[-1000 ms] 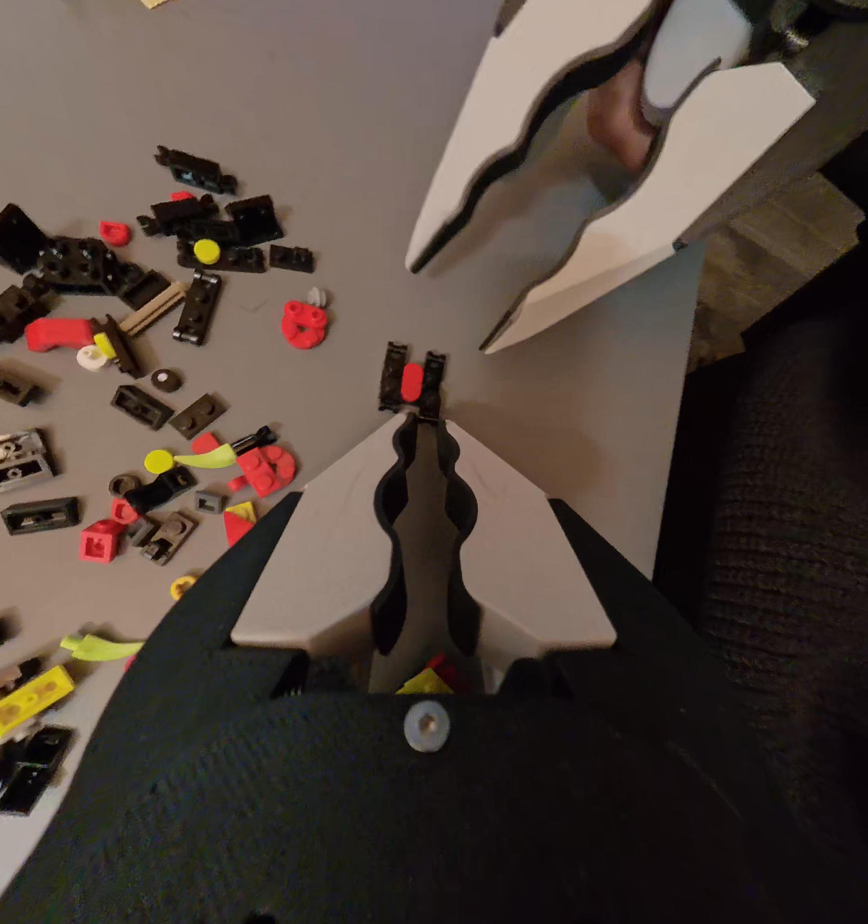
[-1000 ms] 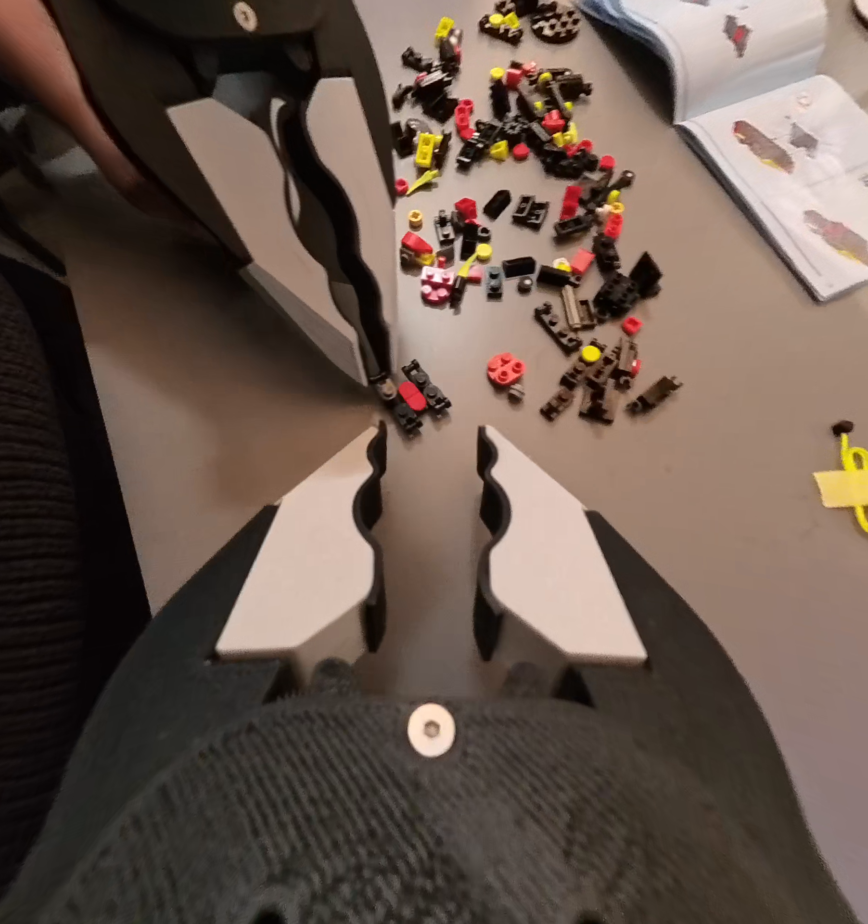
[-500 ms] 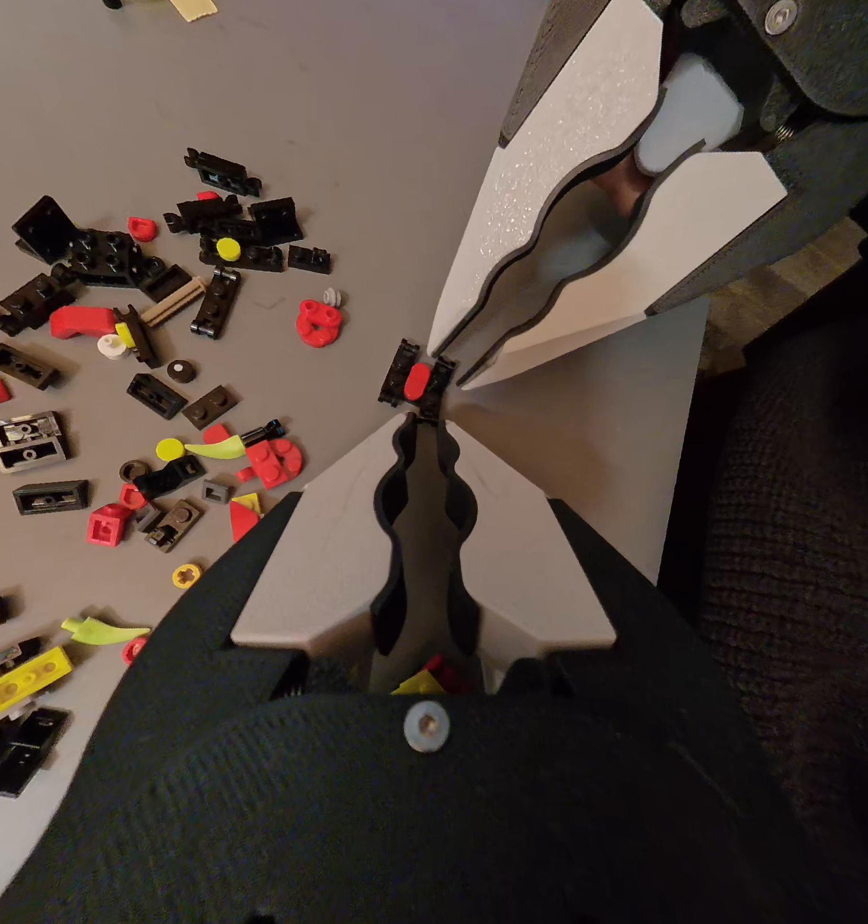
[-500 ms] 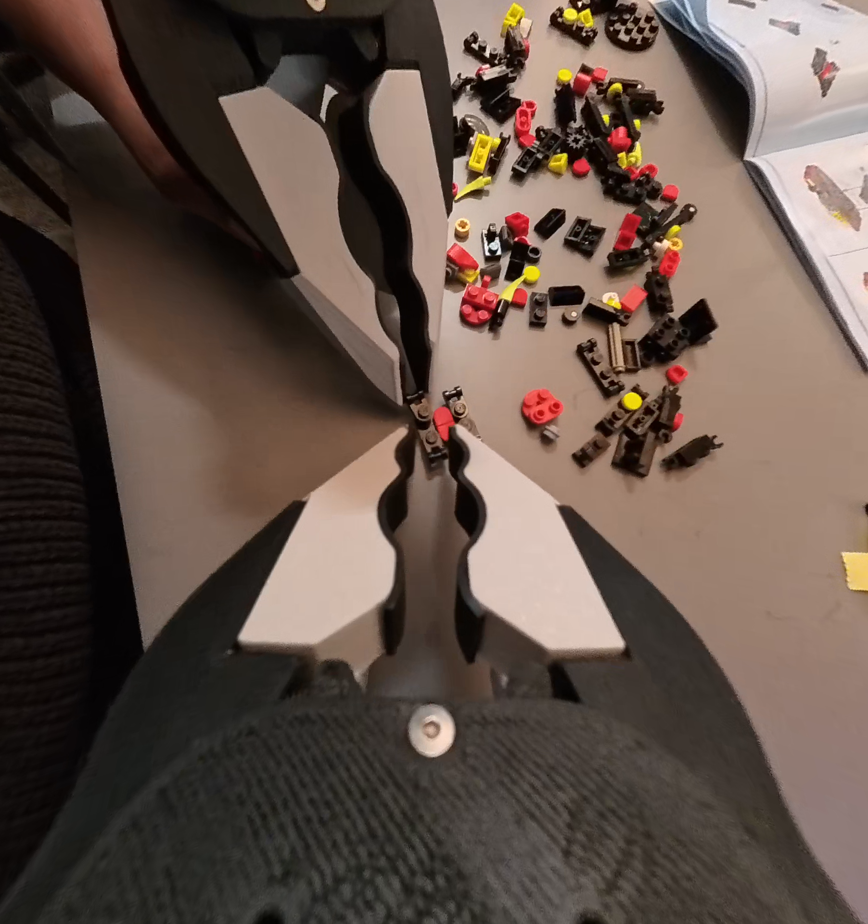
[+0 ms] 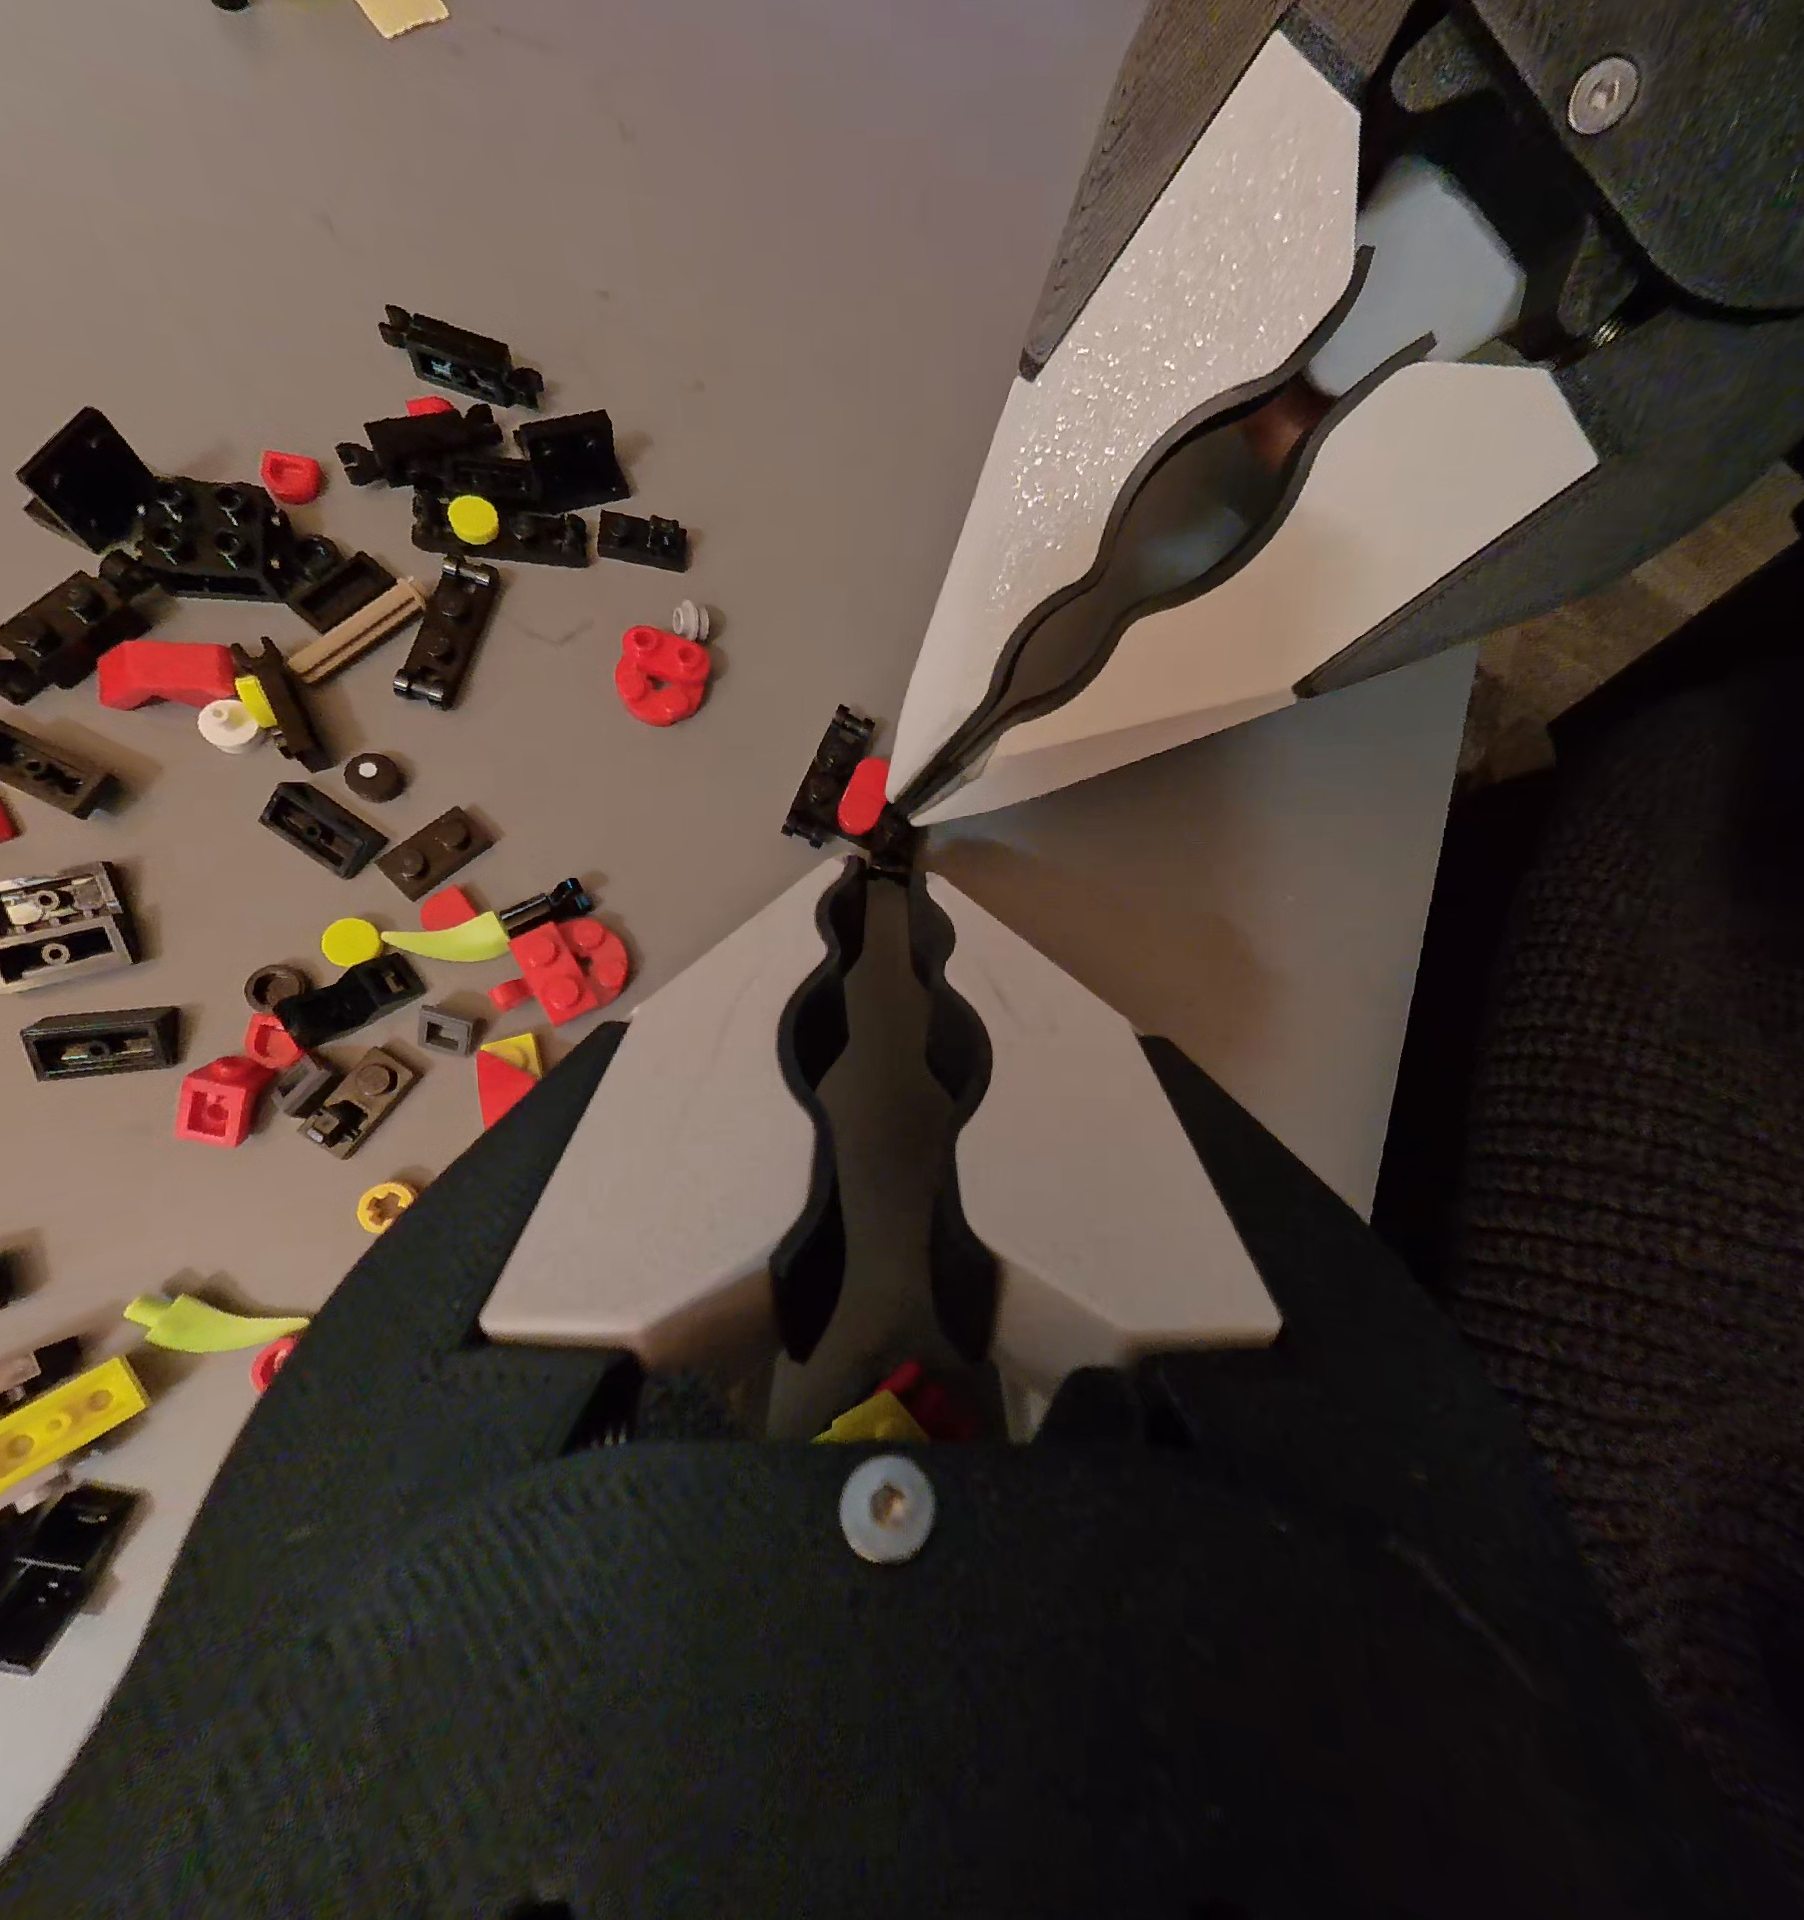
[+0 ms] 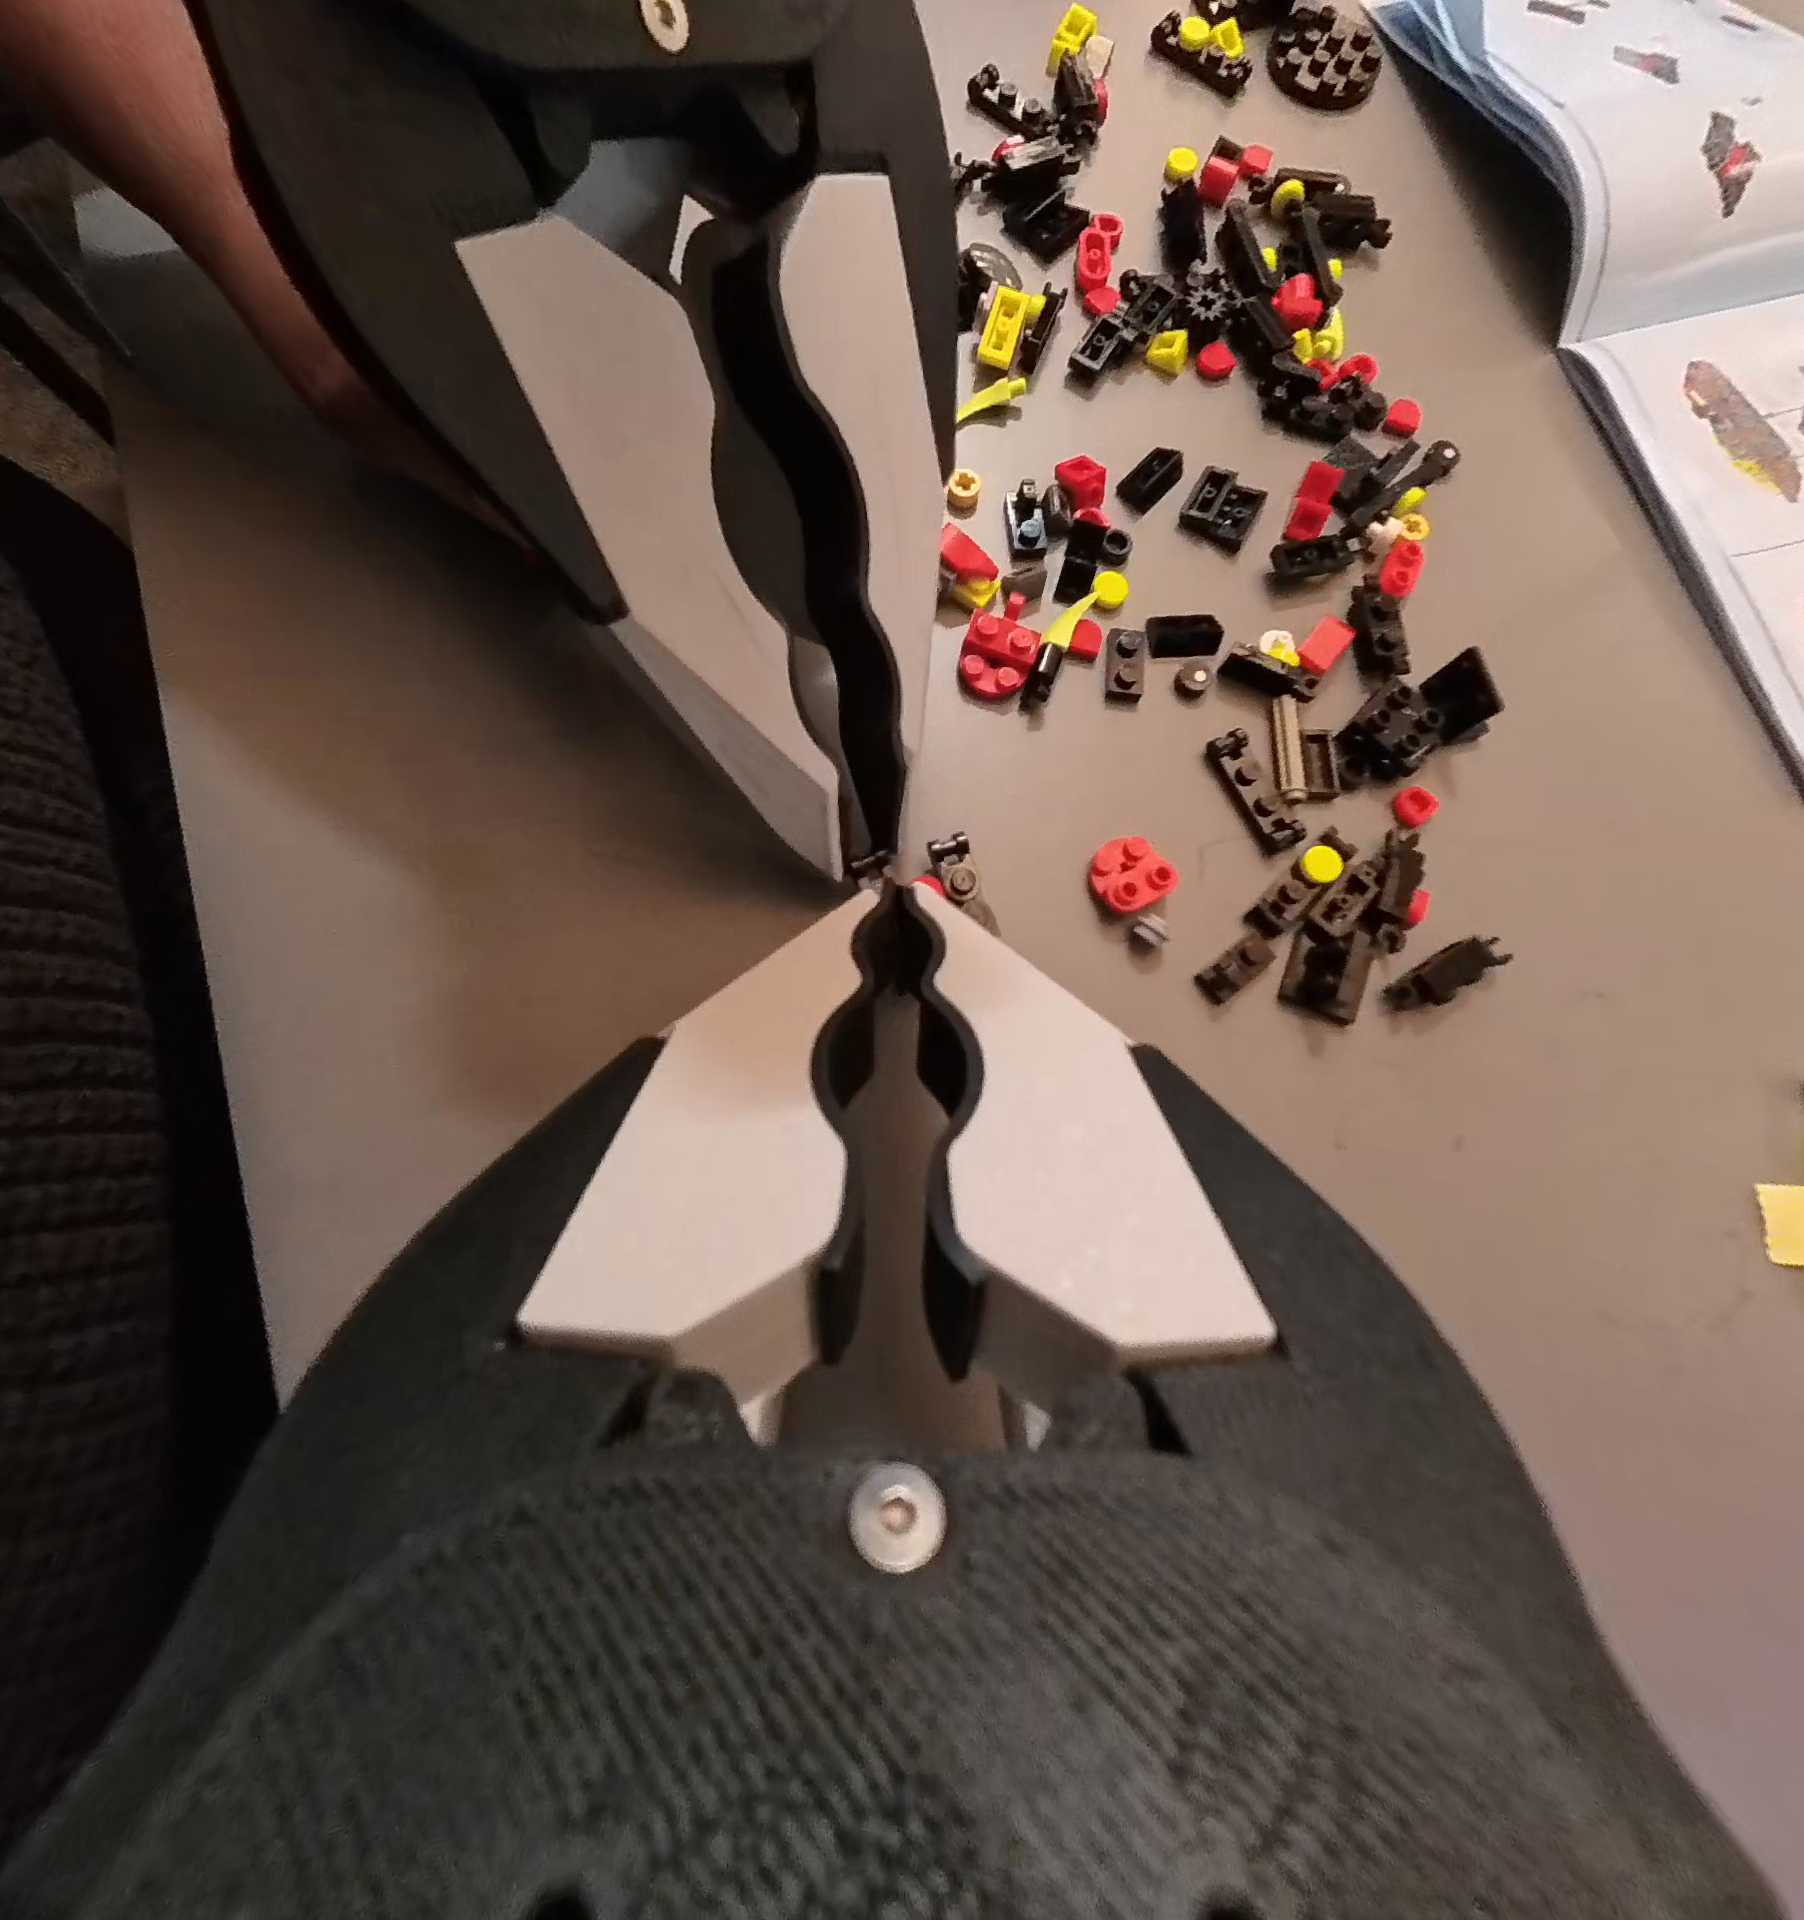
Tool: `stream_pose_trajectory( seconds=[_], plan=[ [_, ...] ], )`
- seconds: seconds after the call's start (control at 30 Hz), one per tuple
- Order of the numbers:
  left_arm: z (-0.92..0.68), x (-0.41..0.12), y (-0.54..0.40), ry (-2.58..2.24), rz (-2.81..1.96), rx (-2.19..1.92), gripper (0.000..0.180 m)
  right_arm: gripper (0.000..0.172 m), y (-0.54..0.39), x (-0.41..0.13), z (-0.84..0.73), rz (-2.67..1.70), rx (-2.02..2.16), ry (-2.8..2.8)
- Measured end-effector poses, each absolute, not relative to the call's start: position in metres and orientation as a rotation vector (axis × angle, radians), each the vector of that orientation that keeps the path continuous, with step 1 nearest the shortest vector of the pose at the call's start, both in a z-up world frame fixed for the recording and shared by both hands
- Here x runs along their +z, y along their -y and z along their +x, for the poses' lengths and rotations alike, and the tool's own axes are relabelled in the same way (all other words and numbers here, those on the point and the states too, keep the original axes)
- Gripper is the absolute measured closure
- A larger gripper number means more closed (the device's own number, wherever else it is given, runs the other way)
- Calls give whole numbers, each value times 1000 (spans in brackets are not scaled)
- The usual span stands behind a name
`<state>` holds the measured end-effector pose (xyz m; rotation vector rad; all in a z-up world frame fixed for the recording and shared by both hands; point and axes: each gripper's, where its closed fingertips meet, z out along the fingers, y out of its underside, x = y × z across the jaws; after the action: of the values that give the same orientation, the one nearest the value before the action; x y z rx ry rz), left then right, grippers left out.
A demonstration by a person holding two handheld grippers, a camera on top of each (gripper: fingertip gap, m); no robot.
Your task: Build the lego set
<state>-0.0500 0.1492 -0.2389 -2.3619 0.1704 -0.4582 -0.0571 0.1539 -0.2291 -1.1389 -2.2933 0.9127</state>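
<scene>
Both claws are meeting tip to tip on one small brick assembly [image 5: 844, 792], black plates with a red piece on top, sitting near the tabletop's [image 5: 1189, 935] edge. The left claw [image 5: 882, 871] is pinching its near black end through a narrow gap; the right claw [image 6: 893, 902] is closed on the other end. Such thin holds are risking a slip or a plate popping off and dropping over the nearby edge. Loose bricks [image 5: 337, 644] are littering the grey tabletop, with an open booklet [image 6: 1708, 364] beyond; the room is dim.

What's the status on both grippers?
Left gripper shut on small black-and-red brick assembly. Right gripper closed at same assembly, tips meeting left's. Loose brick pile clear on grey table.
</scene>
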Motion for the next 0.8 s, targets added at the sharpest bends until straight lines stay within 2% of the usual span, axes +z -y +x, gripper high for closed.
stream_pose_trajectory(
  seconds=[0.8],
  plan=[
    [-52,-240,-152,-164,-2369,-423,174,172,-153,-231,-60,-1136,907,2296]
  ],
)
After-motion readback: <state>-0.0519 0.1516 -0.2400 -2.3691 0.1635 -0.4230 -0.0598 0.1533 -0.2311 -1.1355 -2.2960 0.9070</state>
